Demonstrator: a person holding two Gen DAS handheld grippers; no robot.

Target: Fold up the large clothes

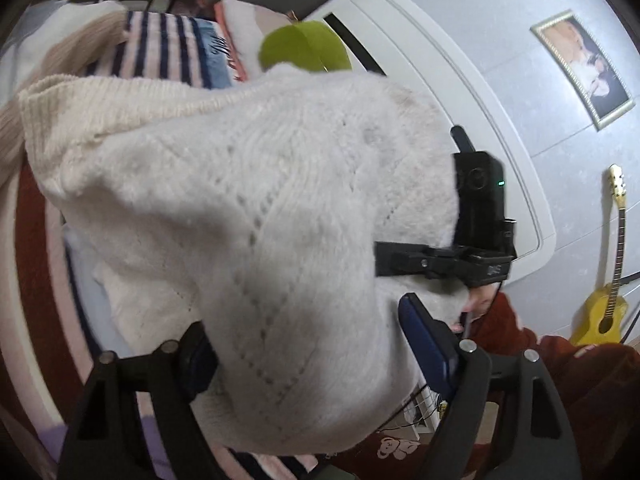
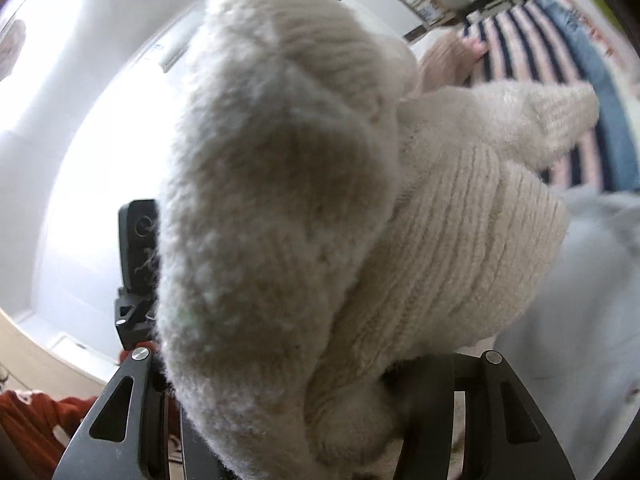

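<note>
In the left wrist view, a striped blanket (image 1: 160,48) in pink, white and navy lies at the upper left, with a red-and-white surface curving down the left edge below it. A cream knitted sweater (image 1: 248,216) fills the middle of the picture, bunched and lifted, its ribbed hem at the upper left and its openwork body running down between the fingers of the left gripper (image 1: 312,364). The left blue pad is against the knit while the right blue pad stands just clear of it, so the jaws are wide and do not visibly clamp the cloth. Behind the sweater's top edge sits a lime-green round object (image 1: 304,48). To the right the right gripper (image 1: 436,264) shows side-on, its tip buried in the fabric, with a hand (image 1: 480,304) and a dark red sleeve behind it. Further right a framed picture (image 1: 584,68) hangs on the grey wall and a yellow guitar (image 1: 608,304) leans against it. In the right wrist view, the left gripper's black body (image 2: 138,256) peeks out at the left, and thick folds of the sweater (image 2: 304,208) are gathered between the right gripper's (image 2: 320,420) partly closed fingers, pressed in on the knit. The blanket (image 2: 552,48) lies at the upper right.
</note>
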